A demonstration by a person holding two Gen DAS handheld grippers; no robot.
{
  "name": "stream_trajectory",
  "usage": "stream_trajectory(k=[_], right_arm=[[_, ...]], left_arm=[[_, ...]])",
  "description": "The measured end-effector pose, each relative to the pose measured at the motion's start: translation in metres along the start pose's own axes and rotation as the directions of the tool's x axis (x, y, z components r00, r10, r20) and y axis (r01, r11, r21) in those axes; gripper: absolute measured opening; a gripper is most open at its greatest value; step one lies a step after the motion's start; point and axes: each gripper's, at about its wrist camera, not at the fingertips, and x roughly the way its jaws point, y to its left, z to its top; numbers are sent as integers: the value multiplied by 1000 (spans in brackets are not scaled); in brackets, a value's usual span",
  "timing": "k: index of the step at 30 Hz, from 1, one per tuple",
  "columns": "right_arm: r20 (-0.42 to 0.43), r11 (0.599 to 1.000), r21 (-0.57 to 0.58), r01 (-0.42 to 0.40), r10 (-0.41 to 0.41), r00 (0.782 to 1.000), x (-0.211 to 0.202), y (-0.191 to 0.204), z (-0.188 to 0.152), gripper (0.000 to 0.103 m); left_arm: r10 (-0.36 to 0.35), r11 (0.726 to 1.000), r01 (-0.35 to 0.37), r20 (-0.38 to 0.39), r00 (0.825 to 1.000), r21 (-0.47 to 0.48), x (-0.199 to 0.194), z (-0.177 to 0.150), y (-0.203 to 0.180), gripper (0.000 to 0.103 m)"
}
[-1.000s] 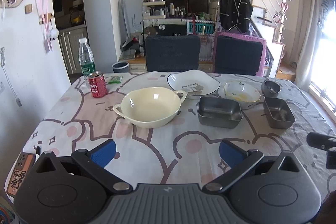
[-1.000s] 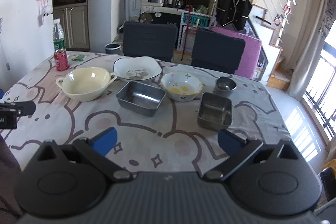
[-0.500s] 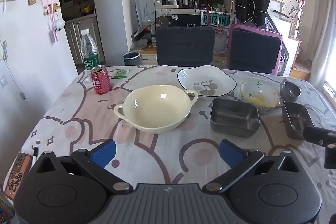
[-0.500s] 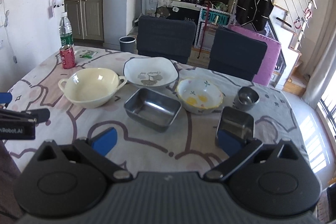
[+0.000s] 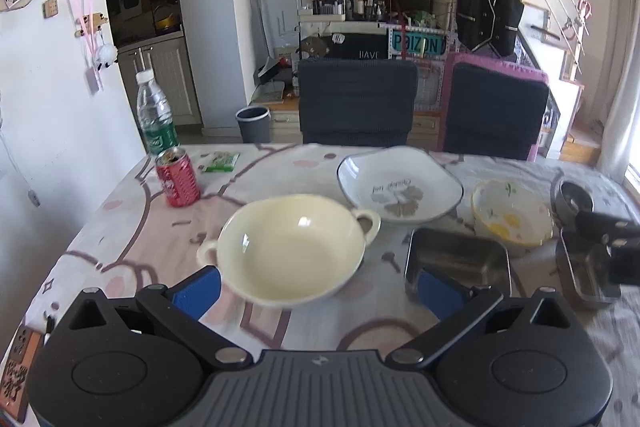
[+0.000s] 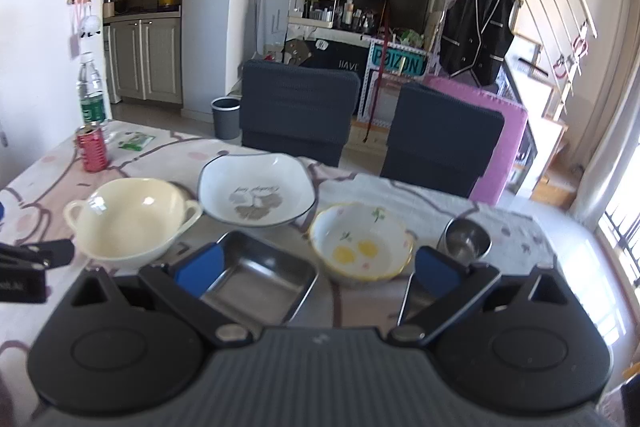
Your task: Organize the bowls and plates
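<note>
Grippers stood wide open, empty: left gripper (image 5: 318, 285) over the cream bowl (image 5: 292, 249), right gripper (image 6: 318, 269) above the steel tray (image 6: 256, 281) and flowered bowl (image 6: 362, 243). All dishes sat empty on the table (image 5: 132, 247).

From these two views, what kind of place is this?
Most likely a lived-in home dining area: a table under a cartoon tablecloth set with dishes such as a cream bowl, two dining chairs behind it, and kitchen cabinets beyond.
</note>
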Motion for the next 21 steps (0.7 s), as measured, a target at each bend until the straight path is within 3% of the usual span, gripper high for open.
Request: stream_trajectory(k=[6,21], right_arm=[[19,999,-48,15,-14,1000,39,-4,10,103],[16,993,-107,-51,53,998,163,-19,58,103]], left_arm=[[20,1000,-21,45,999,4,33,27,-5,103],[69,995,-68,19,997,-69,155,67,-4,103]])
